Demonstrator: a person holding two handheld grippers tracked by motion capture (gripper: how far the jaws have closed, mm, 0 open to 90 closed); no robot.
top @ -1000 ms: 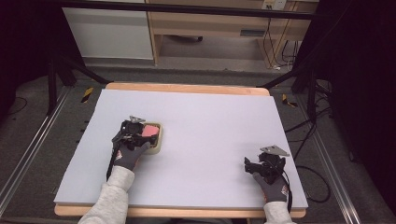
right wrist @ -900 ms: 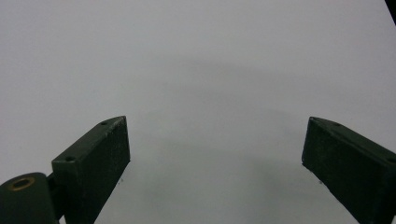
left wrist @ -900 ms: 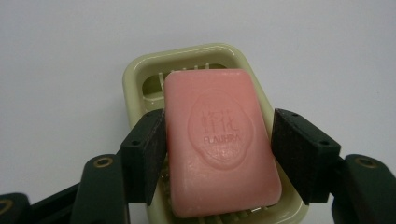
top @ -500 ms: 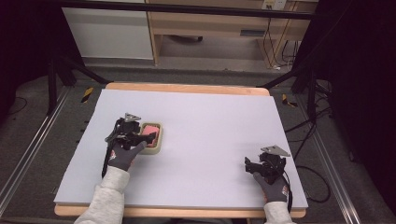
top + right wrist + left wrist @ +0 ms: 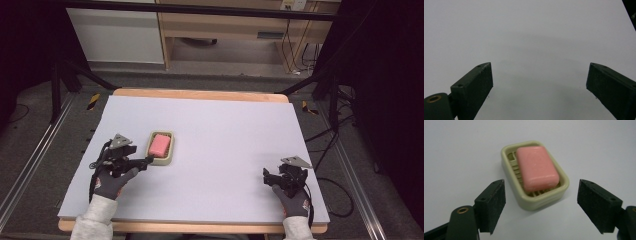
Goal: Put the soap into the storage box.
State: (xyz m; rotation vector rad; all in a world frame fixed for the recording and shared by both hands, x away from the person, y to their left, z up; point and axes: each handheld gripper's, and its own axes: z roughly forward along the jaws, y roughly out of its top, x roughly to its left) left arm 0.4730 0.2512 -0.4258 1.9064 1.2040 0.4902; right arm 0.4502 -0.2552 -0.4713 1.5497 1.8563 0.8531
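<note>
A pink bar of soap (image 5: 160, 144) lies in a pale beige soap dish (image 5: 161, 161) on the left half of the white table top. In the left gripper view the soap (image 5: 537, 168) rests tilted on the dish's slatted floor, inside the rim (image 5: 541, 202). My left gripper (image 5: 144, 160) sits just left of and nearer than the dish, open, its jaws wide apart with nothing between them (image 5: 541, 206). My right gripper (image 5: 267, 176) rests at the front right of the table, also open and empty (image 5: 539, 80).
The white board (image 5: 225, 130) covers a wooden table whose edge shows at the back (image 5: 200, 94). Black frame legs and cables (image 5: 330, 145) stand on the floor to the right. A wooden cabinet (image 5: 225, 30) is behind the table.
My left gripper has drawn back from over the dish toward the front left, leaving the soap in the dish. The right gripper has stayed put.
</note>
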